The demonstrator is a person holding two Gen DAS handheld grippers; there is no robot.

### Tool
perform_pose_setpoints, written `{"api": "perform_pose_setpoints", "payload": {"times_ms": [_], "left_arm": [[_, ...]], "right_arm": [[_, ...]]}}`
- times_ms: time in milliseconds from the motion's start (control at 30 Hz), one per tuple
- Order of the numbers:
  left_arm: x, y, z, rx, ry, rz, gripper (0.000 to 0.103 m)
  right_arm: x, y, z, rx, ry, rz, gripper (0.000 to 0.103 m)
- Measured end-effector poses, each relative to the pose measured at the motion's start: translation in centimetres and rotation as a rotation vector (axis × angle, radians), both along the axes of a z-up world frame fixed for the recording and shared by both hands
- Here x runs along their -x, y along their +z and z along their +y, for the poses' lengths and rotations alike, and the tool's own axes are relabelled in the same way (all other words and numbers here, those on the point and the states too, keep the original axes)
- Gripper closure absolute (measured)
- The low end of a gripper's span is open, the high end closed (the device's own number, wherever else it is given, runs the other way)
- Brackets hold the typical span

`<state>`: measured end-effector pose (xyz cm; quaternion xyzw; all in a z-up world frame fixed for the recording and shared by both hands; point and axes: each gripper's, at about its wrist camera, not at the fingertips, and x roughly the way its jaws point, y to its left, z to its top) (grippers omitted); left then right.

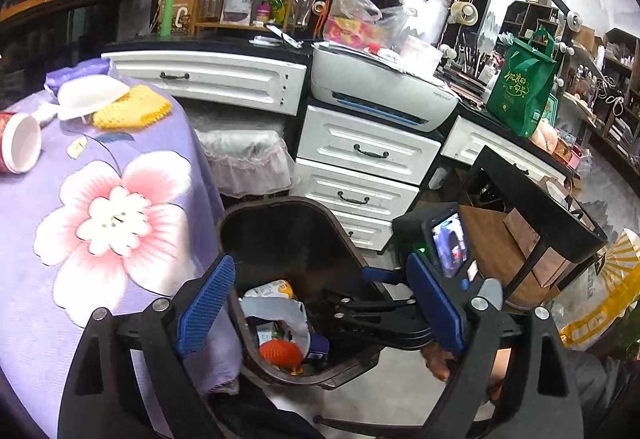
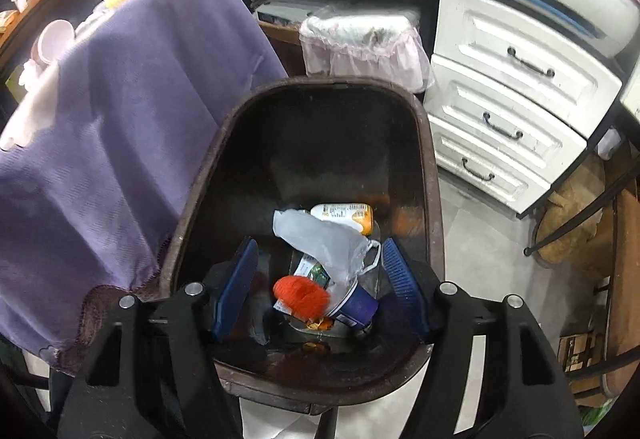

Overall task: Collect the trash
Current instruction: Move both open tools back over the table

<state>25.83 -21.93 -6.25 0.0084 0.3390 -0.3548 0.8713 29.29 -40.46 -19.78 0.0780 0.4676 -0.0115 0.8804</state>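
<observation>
Orange ball in bin, below spread right tool.

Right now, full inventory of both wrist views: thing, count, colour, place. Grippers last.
Bin: 1, dark brown, on floor beside table.
Plastic bag: 1, translucent white, in bin.
Bottle: 1, white and orange, in bin.
Orange ball: 1, in bin.
Blue-purple container: 1, in bin.
Tablecloth: 1, purple with pink flower, over table.
Paper cup: 1, red outside and white inside, on its side on table.
White bowl: 1, on table.
Yellow cloth: 1, on table.
Printer: 1, white, on drawers.
Green bag: 1, on counter.
Left gripper: open, empty.
Right gripper: open, over bin.
</observation>
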Motion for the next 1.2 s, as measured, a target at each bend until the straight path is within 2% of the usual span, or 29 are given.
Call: {"api": "perform_pose_setpoints", "payload": {"times_ms": [400,667,867,967,1200], "left_arm": [[-1.1,3.0,5.9,-0.005,0.071,-0.057,0.012],[-2.6,4.1,13.0,-0.051,0.198,-0.105,0.01],[-5.2,4.6,19.2,-0.067,0.329,-0.086,0.01],[-6.5,4.6,22.0,-0.07,0.376,-0.058,0.01],[-8.7,4.4,26.7,-0.109,0.468,-0.054,0.01]], "right_arm": [[0.6,8.4,2.4,-0.011,0.08,-0.167,0.035],[-1.1,13.8,7.3,-0.085,0.212,-0.257,0.033],[-4.0,16.3,12.2,-0.067,0.314,-0.294,0.032],[-5.8,16.9,14.3,-0.051,0.351,-0.296,0.032],[-10.4,17.6,18.7,-0.036,0.421,-0.274,0.032]]}}
